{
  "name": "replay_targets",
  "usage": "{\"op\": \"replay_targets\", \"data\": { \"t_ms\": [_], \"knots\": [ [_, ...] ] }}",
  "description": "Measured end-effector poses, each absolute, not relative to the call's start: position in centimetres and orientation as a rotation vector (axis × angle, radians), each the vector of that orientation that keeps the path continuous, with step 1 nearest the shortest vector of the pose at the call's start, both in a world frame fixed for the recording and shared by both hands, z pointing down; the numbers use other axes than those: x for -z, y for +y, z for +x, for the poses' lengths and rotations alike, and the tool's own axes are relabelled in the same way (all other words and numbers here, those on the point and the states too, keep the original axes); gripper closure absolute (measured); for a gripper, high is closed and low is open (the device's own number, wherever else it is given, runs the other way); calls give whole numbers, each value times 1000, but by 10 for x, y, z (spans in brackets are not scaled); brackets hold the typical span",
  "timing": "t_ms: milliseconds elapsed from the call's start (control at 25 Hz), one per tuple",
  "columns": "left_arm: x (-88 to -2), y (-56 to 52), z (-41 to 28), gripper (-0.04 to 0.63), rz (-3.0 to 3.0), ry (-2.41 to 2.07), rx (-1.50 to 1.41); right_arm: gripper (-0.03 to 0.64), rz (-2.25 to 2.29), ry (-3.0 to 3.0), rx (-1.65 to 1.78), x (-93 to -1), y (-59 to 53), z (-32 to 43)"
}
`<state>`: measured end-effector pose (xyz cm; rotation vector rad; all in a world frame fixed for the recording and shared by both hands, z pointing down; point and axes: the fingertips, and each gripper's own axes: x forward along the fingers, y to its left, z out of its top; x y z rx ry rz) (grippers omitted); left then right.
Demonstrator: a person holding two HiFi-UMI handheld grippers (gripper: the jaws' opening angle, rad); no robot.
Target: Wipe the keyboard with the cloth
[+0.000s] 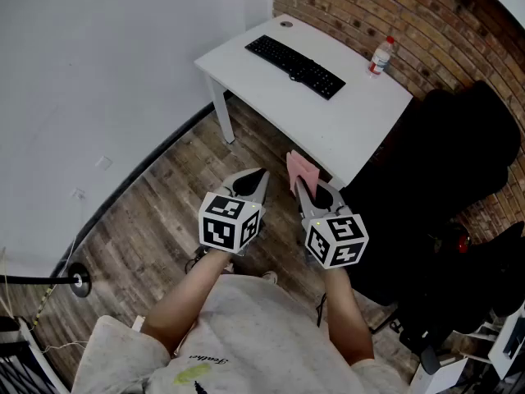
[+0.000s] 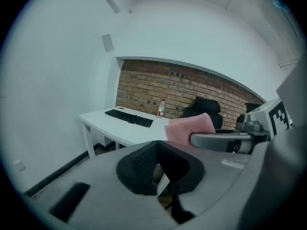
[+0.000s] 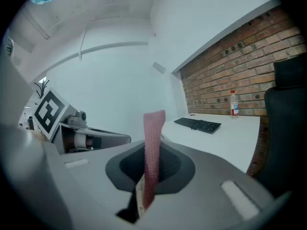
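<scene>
The white desk (image 1: 344,121) lies well ahead of both sets of fingers, and the keyboard (image 1: 295,66) on it is not yet reached, so all wiping is judged to remain. The right gripper (image 1: 302,189) is clamped on the pink cloth (image 1: 300,167), held upright between its fingers. The left gripper (image 1: 256,179) is closed on nothing. Any dirt on the keys cannot be made out.

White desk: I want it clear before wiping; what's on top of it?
A black keyboard, a clear bottle with a red cap and a small dark round spot near the far corner. From the left gripper view, the pink cloth hides one end of the desk.
</scene>
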<state>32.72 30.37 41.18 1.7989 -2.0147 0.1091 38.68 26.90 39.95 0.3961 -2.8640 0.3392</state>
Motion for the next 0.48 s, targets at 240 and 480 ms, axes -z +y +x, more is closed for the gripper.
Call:
{"op": "replay_targets", "data": {
  "t_ms": [240, 480],
  "knots": [
    [-416, 305, 327, 603, 1785, -2009, -96, 594, 408, -2864, -366, -404, 267, 385],
    [-427, 306, 301, 603, 1737, -2006, -84, 594, 379, -2860, -390, -408, 264, 361]
  ]
}}
